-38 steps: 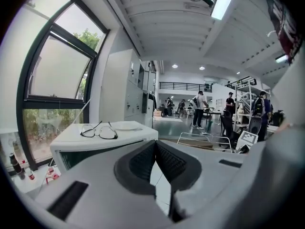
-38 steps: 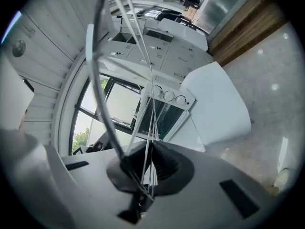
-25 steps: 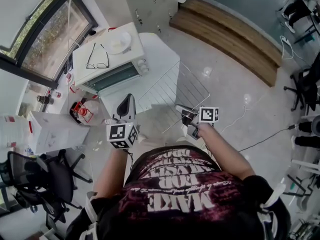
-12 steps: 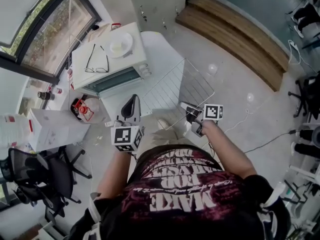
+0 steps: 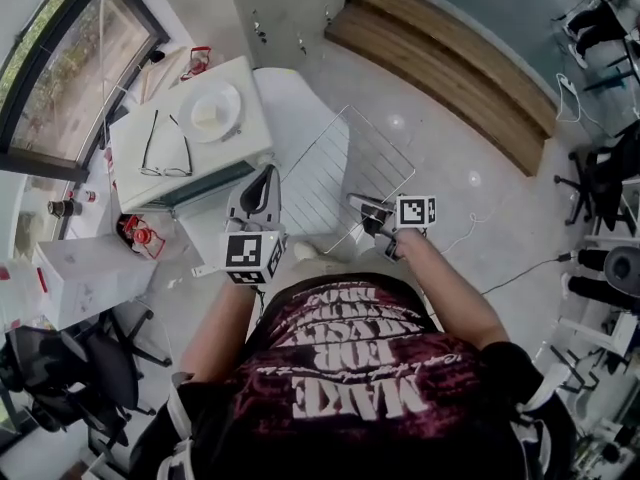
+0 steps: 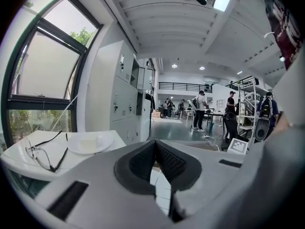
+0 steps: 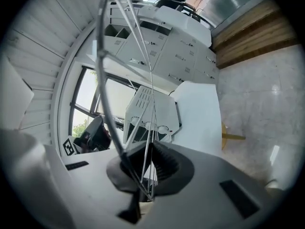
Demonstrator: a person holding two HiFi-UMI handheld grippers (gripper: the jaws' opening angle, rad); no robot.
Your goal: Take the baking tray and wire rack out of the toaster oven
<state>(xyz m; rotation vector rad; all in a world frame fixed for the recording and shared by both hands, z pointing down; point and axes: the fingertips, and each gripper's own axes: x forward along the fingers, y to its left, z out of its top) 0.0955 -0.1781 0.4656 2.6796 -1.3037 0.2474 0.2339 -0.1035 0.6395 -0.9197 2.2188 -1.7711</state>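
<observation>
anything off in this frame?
Glasses and a plate lie on top of the oven, an odd place for them. The rack is tilted in mid-air, gripped at one edge only by the right gripper. Nothing looks spilled or damaged.

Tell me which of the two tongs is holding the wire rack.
The right tongs, shut on the near edge of the wire rack. The left tongs are shut with nothing between them.
</observation>
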